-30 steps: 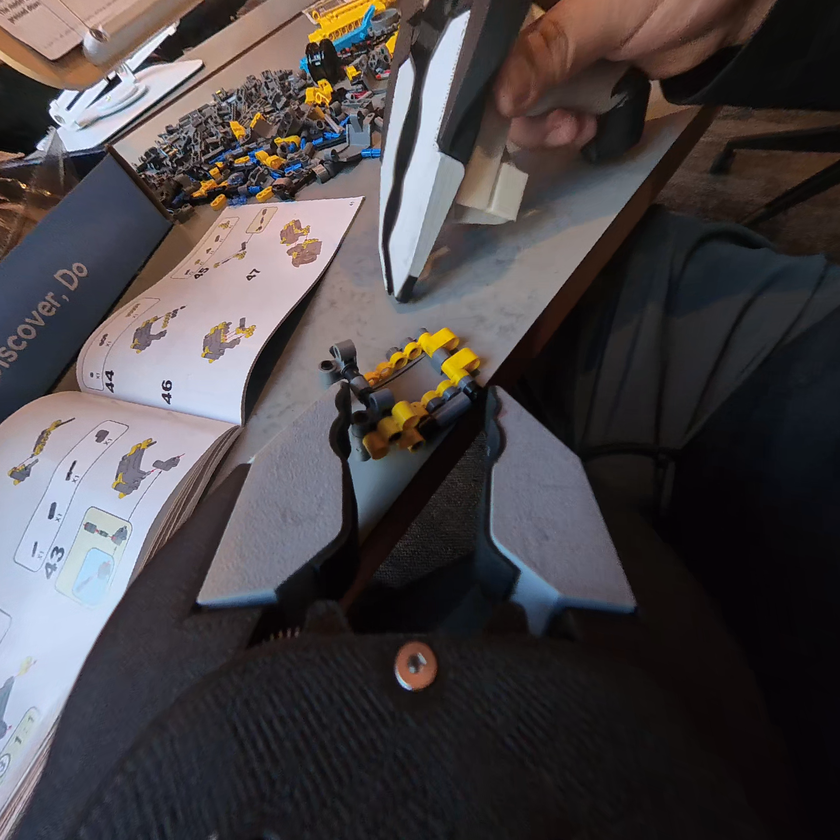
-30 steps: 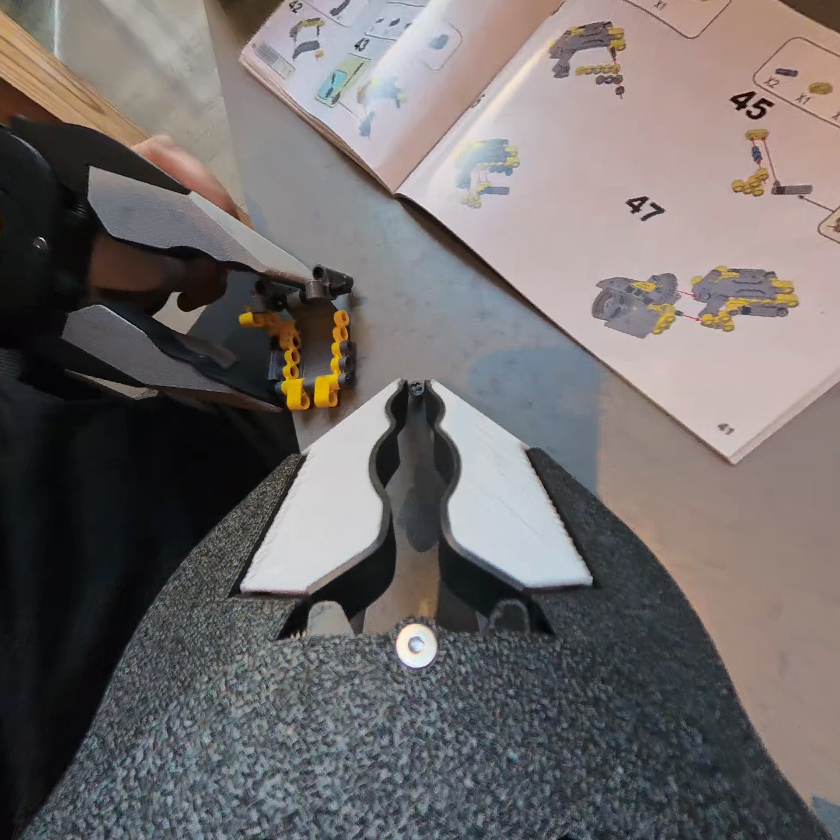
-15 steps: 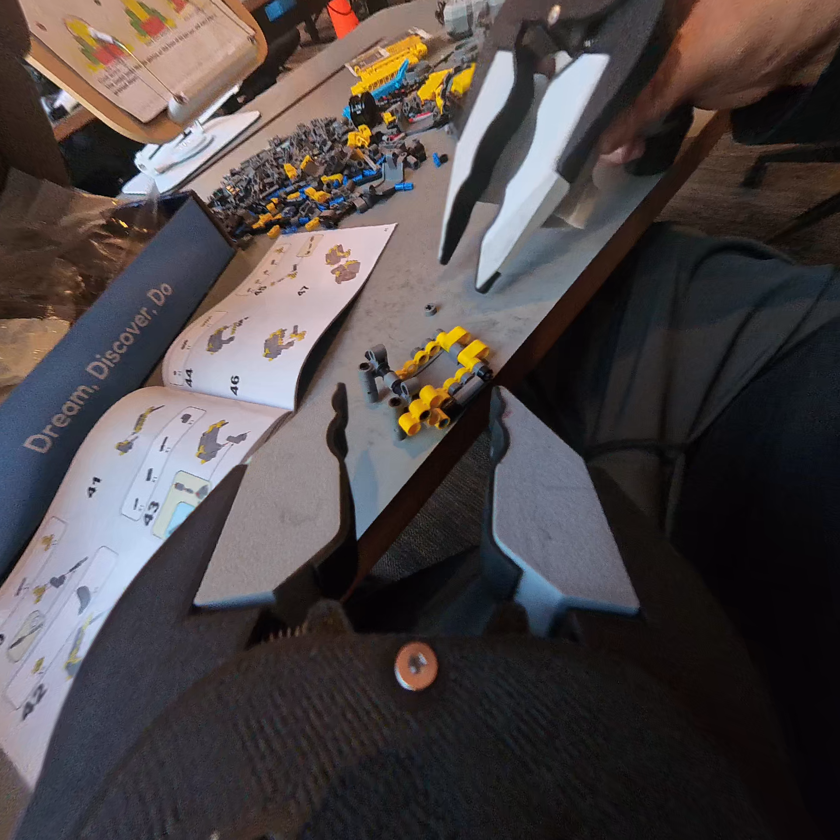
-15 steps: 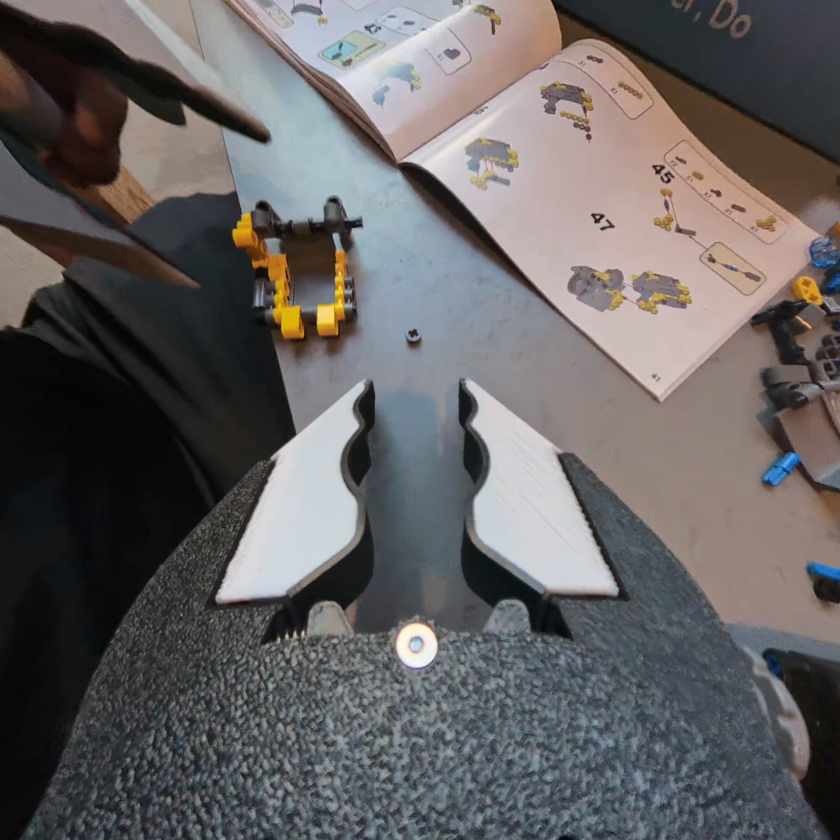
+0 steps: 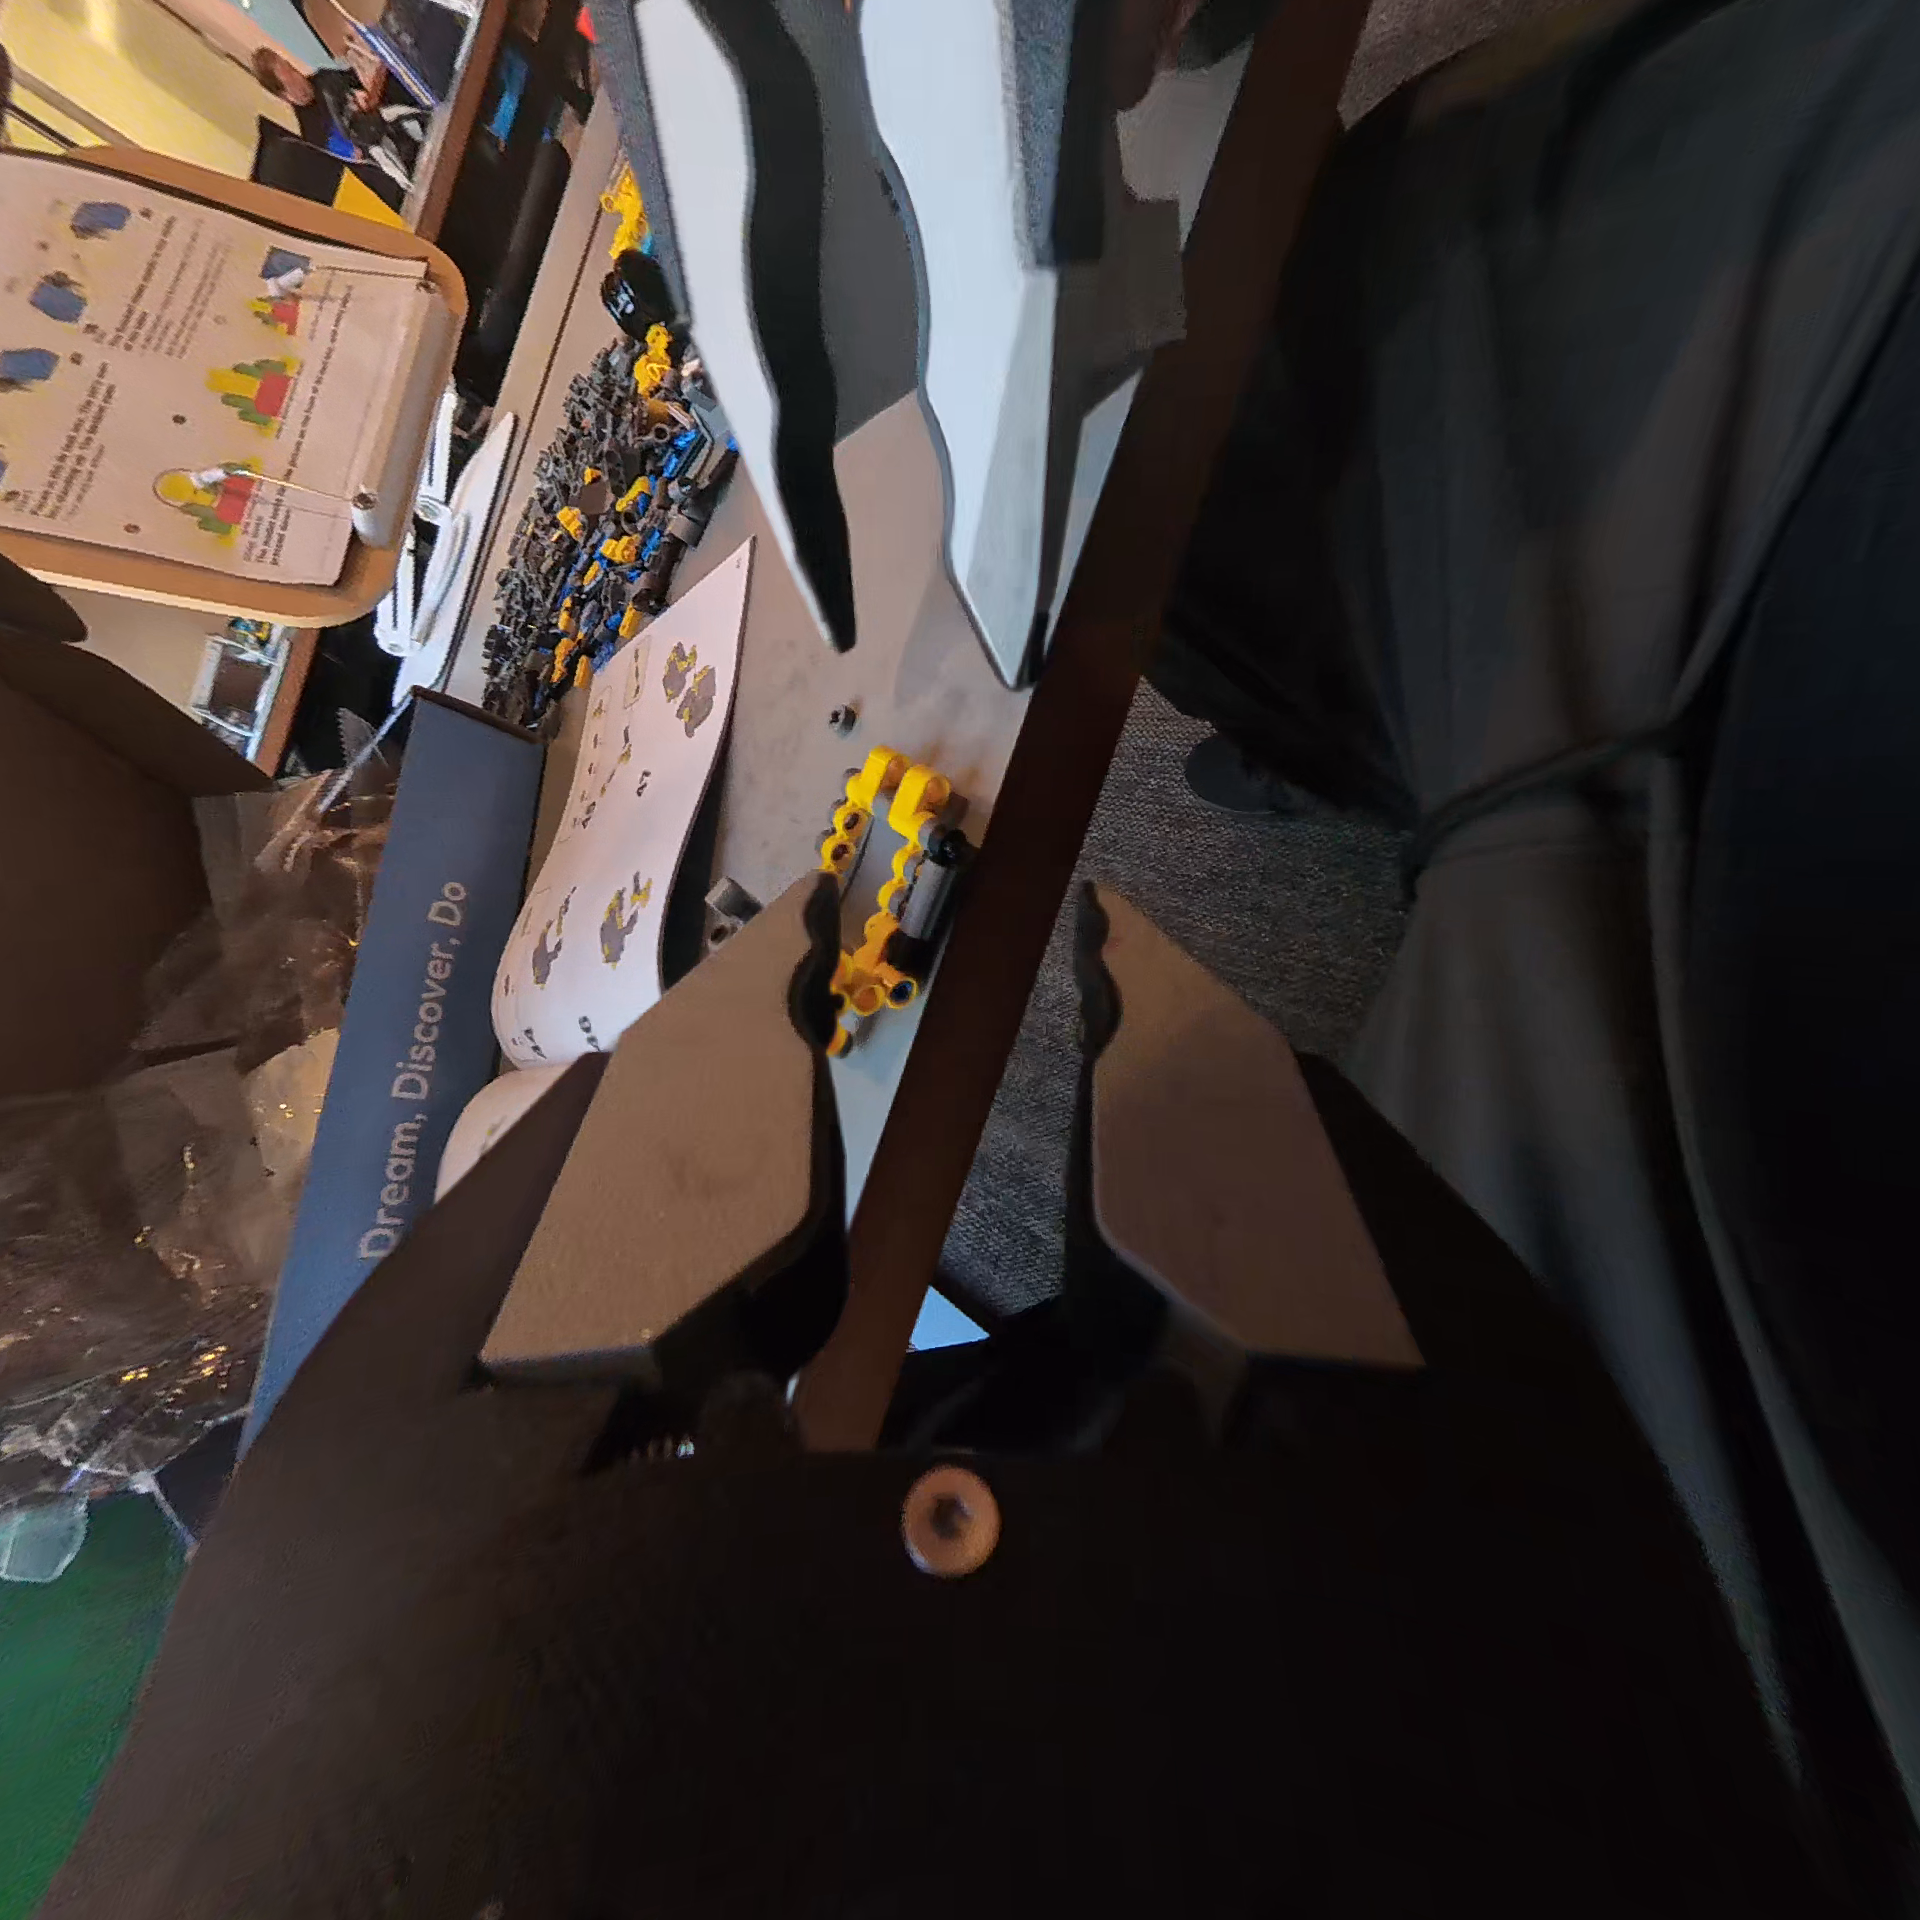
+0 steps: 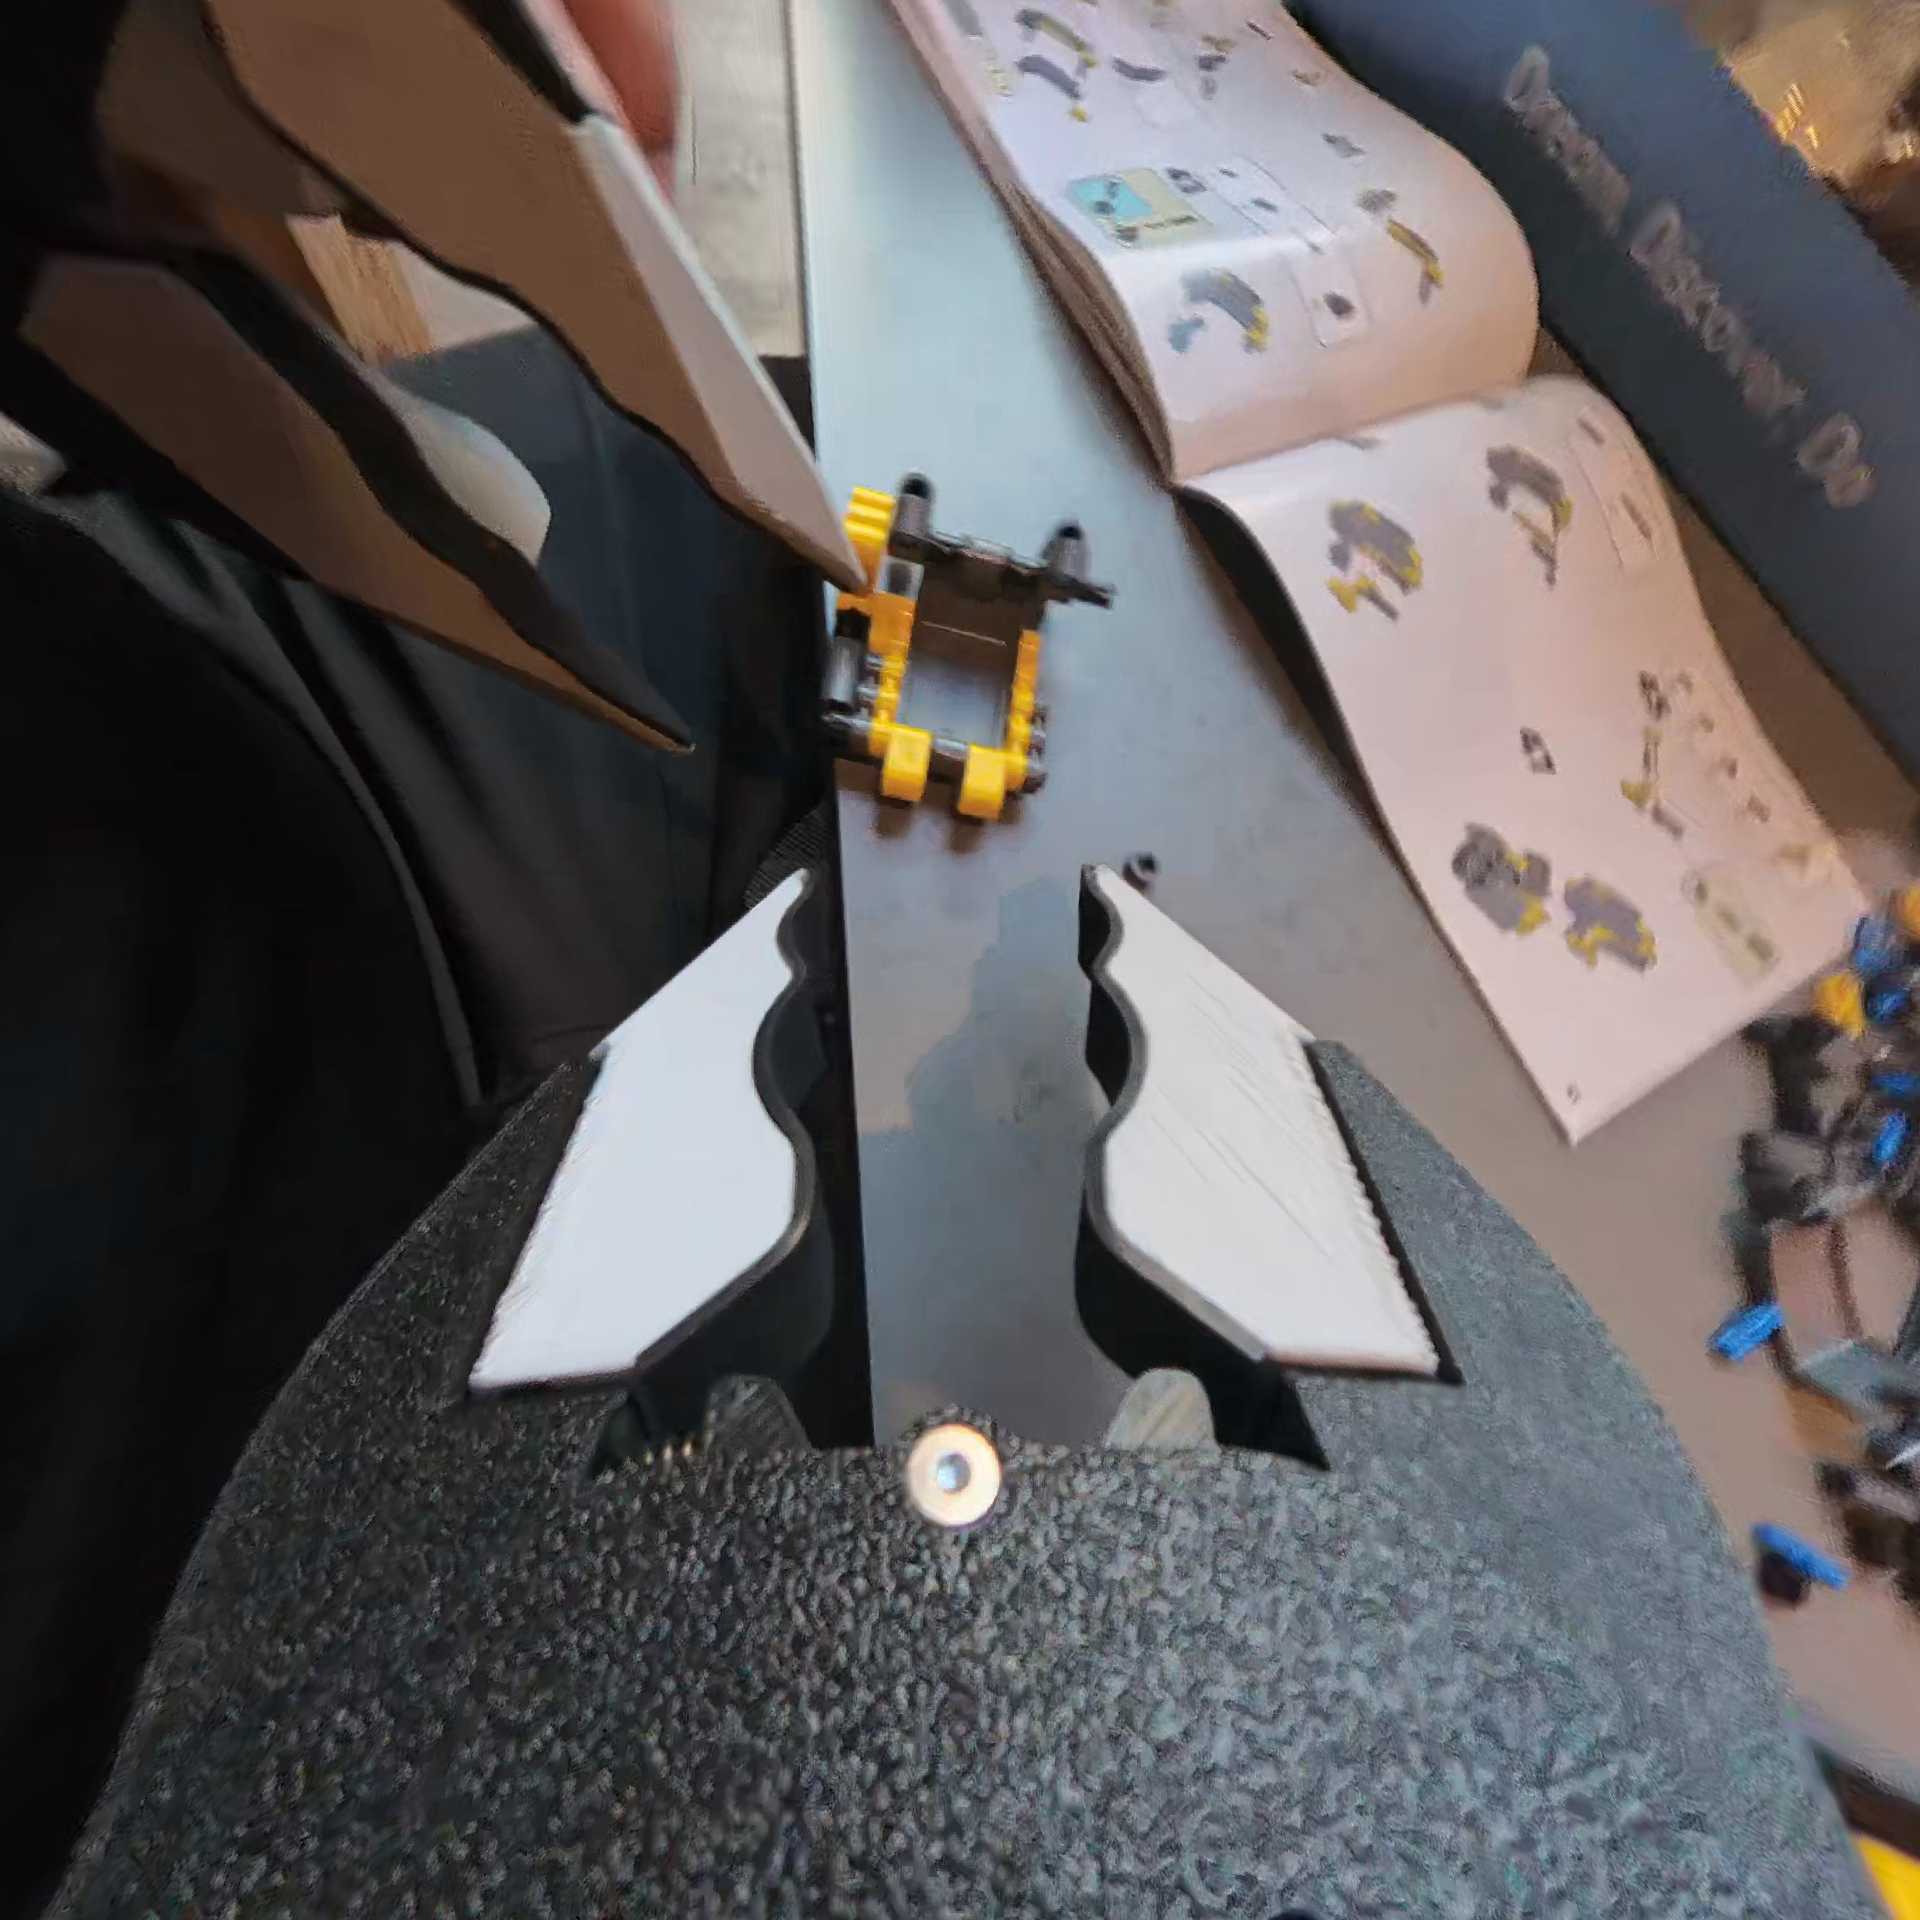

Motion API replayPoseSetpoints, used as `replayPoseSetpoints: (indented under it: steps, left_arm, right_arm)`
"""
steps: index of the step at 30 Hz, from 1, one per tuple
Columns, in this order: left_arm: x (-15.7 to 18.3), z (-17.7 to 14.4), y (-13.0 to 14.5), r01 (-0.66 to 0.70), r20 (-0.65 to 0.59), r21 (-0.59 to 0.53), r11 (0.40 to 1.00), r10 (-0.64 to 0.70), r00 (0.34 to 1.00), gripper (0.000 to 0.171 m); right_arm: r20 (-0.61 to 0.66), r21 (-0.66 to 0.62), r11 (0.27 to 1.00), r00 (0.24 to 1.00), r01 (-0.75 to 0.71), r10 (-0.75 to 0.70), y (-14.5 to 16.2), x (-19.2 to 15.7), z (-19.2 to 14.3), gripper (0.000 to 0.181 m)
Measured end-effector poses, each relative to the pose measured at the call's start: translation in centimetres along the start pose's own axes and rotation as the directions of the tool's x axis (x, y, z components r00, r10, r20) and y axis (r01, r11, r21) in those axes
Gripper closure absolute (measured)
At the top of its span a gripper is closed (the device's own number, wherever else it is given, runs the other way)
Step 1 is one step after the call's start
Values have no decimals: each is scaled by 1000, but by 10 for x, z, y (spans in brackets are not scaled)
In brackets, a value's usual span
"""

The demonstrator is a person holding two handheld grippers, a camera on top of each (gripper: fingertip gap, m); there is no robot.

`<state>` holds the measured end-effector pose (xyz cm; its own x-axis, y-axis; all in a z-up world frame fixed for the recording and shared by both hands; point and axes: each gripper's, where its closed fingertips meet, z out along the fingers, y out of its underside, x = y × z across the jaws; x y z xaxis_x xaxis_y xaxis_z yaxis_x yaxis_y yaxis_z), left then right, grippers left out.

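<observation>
A small yellow and grey brick assembly [image 5: 888,883] [image 6: 940,665] lies at the near edge of the grey table [image 5: 790,748] [image 6: 1143,675]. My left gripper [image 5: 951,914] is open and empty, straddling the table edge. Its upper fingertip [image 6: 847,566] touches the assembly's yellow corner. My right gripper [image 6: 945,878] is open and empty, a little short of the assembly, also across the table edge. It shows in the left wrist view [image 5: 925,655] above the table. A tiny dark piece [image 5: 844,715] [image 6: 1143,864] lies loose by the right gripper's tip.
An open instruction booklet [image 5: 644,831] [image 6: 1455,623] lies beside the assembly. A dark blue box [image 5: 416,987] [image 6: 1714,260] stands behind it. A pile of loose grey, blue and yellow parts [image 5: 613,499] [image 6: 1849,1143] lies farther along. A stand with a page [image 5: 208,395] is beyond. A person's dark clothing is below the table edge. One gripper's finger ends stand about 5 centimeters off the other's.
My right gripper opened and left the tiny dark piece on the table, then lifted. My left gripper drew back, then returned so one fingertip touches the assembly. Both views have tilted.
</observation>
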<state>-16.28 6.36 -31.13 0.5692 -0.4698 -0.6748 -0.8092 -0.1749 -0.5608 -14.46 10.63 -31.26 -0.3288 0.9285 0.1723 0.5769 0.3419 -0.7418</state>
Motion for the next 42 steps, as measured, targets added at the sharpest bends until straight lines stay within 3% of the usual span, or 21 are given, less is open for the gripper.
replayPoseSetpoints:
  steps: [3, 7, 14, 17, 22, 26, 35, 39, 42]
  left_arm:
    - [-1, -2, 2, 28, 5, 3, 1000, -28, 1000, 131]
    - [-8, -3, 7, 49, 33, 1, 999, -49, 998, 132]
    - [-14, -6, 14, 53, 56, -2, 999, -53, 997, 132]
    - [-18, -6, 17, 49, 65, -5, 999, -48, 997, 132]
    - [-18, -7, 26, 141, 26, 1, 990, -141, 990, 131]
    - [-19, -8, 26, 169, 21, 11, 986, -169, 985, 131]
    - [-30, -16, 21, 136, 61, 36, 990, -139, 989, 131]
    - [-44, -22, 6, 126, 64, 95, 988, -132, 989, 131]
    - [-59, -23, -11, 145, 38, 161, 976, -153, 987, 129]
  right_arm:
    - [-25, -29, 988, 988, 152, -153, -11, -7, 11, 133]
    - [-15, -64, 974, 976, 216, -217, -13, -12, 31, 133]
    - [-23, -17, 969, 969, 245, -246, -20, -17, 31, 164]
    - [-16, -18, 972, 972, 233, -233, -20, -17, 31, 163]
    - [-55, -15, 957, 956, 289, -289, -30, -24, 32, 142]
    - [-117, -102, 936, 930, 336, -347, -22, -17, 45, 152]
    - [-84, 14, 972, 969, 235, -233, -33, -17, 33, 167]
    - [76, 139, 990, 996, 32, -42, -47, -18, 19, 168]
    - [237, 190, 973, 968, -129, 82, -52, -19, 10, 167]
